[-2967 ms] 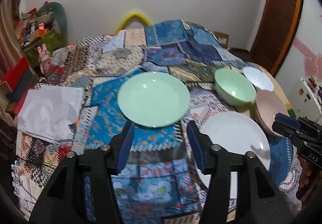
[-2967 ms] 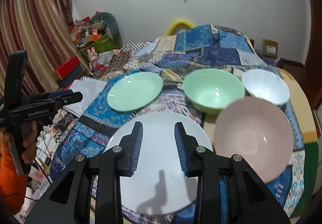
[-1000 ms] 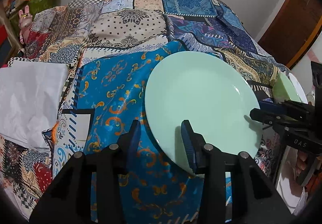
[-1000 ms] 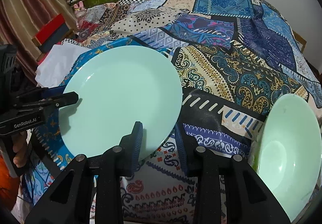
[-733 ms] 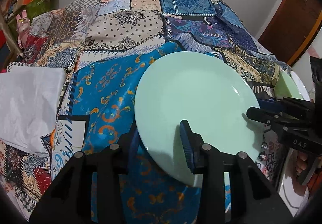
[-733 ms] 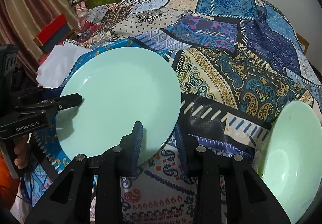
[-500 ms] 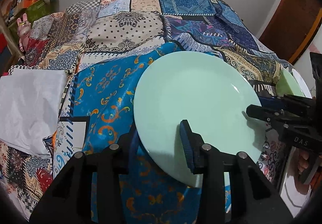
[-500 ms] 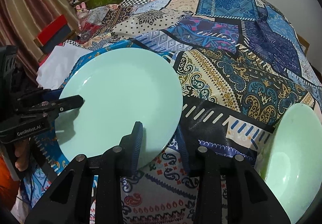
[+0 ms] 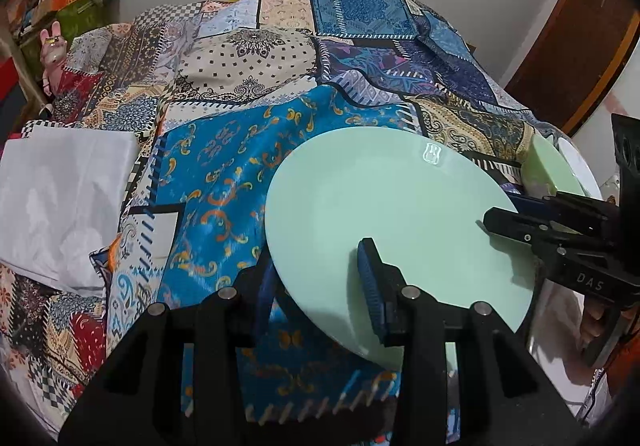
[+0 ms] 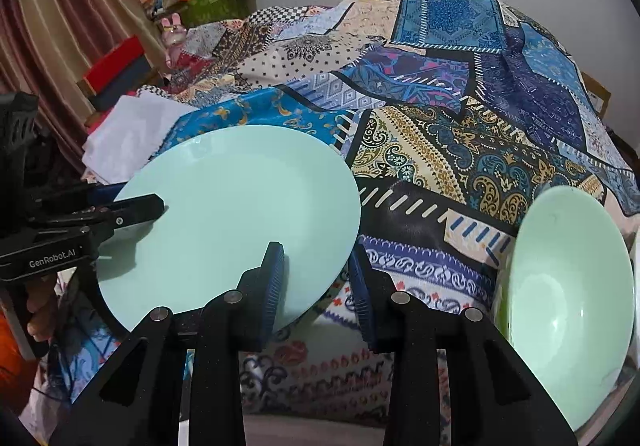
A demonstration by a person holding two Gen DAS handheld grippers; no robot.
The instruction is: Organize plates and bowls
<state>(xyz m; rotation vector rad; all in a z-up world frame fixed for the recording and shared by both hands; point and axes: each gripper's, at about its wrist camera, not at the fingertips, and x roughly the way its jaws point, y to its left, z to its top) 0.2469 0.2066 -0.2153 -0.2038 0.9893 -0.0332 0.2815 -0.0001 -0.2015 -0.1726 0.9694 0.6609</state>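
We hold the mint-green plate (image 9: 400, 213) with both tools, tilted above the patchwork cloth (image 9: 224, 173) on the table. The left gripper (image 9: 320, 282) has its jaws narrowed onto the plate's near-left rim, one pad above and one below. The right gripper (image 10: 316, 278) clamps the opposite rim likewise. A green bowl (image 10: 568, 294) sits just right of the right jaws.

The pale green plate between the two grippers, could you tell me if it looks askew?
Yes. The pale green plate sits tilted, its near edge raised off the patchwork tablecloth, gripped at opposite rims by the left gripper and right gripper.
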